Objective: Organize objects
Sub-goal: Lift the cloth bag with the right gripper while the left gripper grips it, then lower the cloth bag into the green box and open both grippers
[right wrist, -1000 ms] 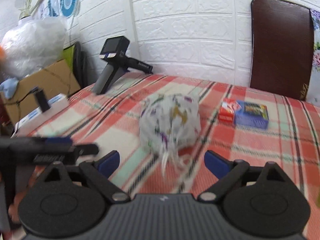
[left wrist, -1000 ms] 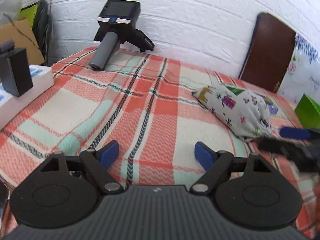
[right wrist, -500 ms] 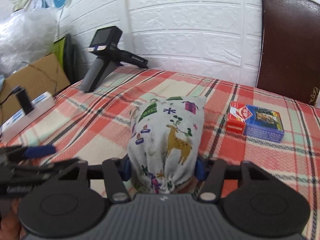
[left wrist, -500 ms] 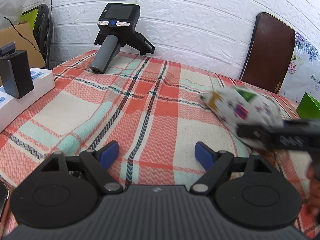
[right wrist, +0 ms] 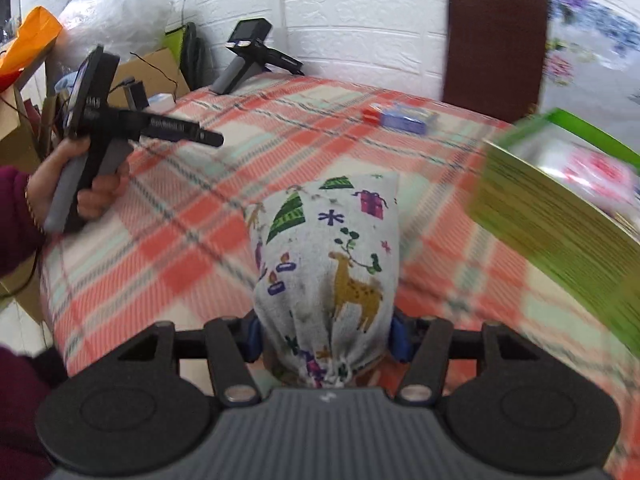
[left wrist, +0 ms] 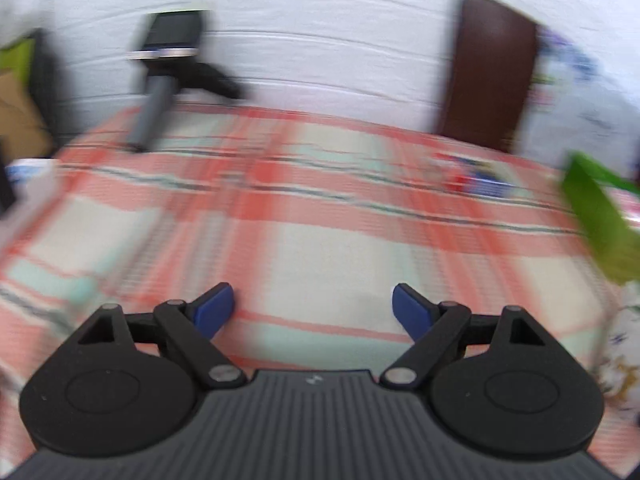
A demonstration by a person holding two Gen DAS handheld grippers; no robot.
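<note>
The right gripper is pinching the soft grey Christmas-print fabric pouch near its gathered neck, above the red plaid tablecloth. Judging by its sag, it is handling light and floppy. The left gripper is holding wide, gripping nothing.

The right gripper, which closed on the printed cloth bag half a second ago, has lifted it off the checked blanket and carried it right, near the green box. The left gripper has swung right, empty.
</note>
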